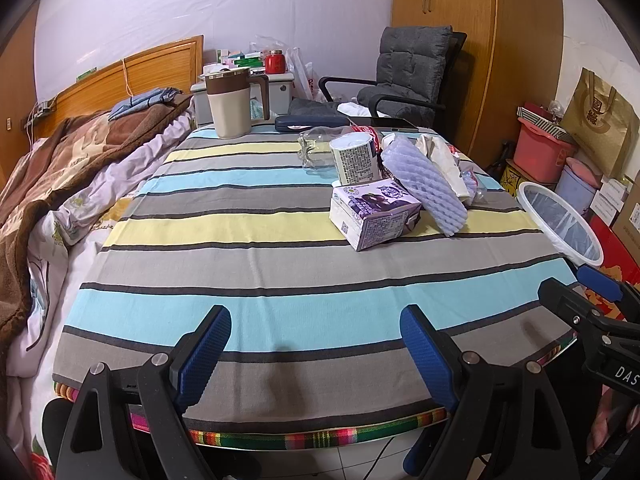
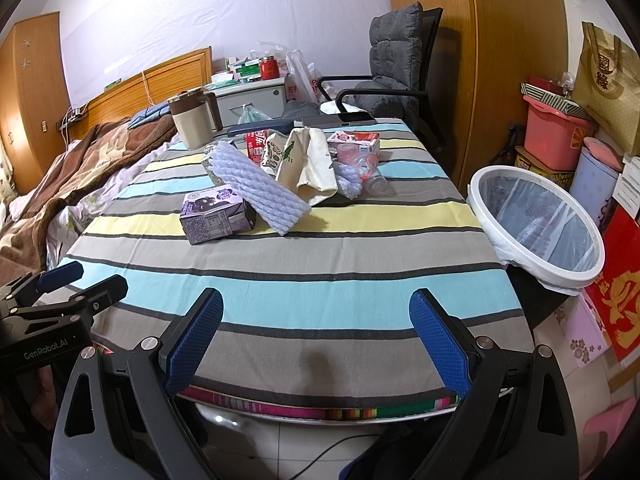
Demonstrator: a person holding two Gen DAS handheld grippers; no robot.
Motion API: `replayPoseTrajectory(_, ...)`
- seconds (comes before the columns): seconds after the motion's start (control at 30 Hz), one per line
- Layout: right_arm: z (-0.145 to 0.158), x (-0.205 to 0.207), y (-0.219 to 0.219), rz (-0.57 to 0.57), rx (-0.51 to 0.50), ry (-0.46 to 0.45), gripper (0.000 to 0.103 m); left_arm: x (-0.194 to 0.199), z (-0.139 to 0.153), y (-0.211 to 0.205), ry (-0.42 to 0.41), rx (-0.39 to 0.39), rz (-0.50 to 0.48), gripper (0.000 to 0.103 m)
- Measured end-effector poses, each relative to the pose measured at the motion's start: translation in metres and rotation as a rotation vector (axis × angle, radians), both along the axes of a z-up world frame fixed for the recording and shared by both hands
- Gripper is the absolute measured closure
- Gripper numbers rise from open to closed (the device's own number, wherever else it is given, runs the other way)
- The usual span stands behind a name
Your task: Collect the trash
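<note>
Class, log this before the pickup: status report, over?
Left gripper, right gripper open, empty. Trash pile untouched mid-table. Bin at right edge. Path clear.

On the body of the left hand-held gripper [image 2: 60, 280], seen from my right wrist camera, I read "GenRobot.AI". From my left wrist camera, the right hand-held gripper [image 1: 592, 284] shows the letters "DAS" at the frame edge, the rest cut off. The gold paper bag [image 2: 608, 80] by the wardrobe bears large Chinese characters. The red can [image 2: 256, 142] and the purple carton [image 2: 216, 216] on the surface carry print too small for me to read.
</note>
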State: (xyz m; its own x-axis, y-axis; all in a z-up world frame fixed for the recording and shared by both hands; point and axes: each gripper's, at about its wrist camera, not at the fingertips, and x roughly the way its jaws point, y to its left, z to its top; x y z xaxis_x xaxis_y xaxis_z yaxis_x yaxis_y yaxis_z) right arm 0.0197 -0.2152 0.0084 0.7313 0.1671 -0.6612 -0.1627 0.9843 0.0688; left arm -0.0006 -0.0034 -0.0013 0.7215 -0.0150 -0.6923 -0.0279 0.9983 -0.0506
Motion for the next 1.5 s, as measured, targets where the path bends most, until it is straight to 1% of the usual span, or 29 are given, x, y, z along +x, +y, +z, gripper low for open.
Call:
replayPoseTrajectory(0.8, -0.001, 0.0, 0.0, 0.001, -0.003, 0.004, 0.008, 0.001, -0.003, -0.004, 0.005, -0.004, 0.001, 0.017)
replayPoseTrajectory(1.17, -0.004, 0.003, 0.0, -0.002, 0.001, 0.016, 0.008, 0.007, -0.007, -0.002, 0.017, -0.02, 0.0, 0.017)
replayPoseTrajectory(1.37, -0.004, 0.01, -0.004, 0.021, 0.022, 0.02, 0.008, 0.022, -0.008, -0.002, 0.015, -0.035, -0.046, 0.017)
replayPoseTrajectory(1.43, -0.005, 0.015, -0.005, 0.031, 0.024, 0.026, 0.015, 0.032, -0.008, -0.005, 0.019, -0.028, -0.08, 0.02)
replayPoseTrajectory(1.5, -0.005, 0.02, -0.006, 0.046, 0.025, 0.026, 0.016, 0.043, -0.008, -0.01, 0.016, -0.01, -0.114, 0.025)
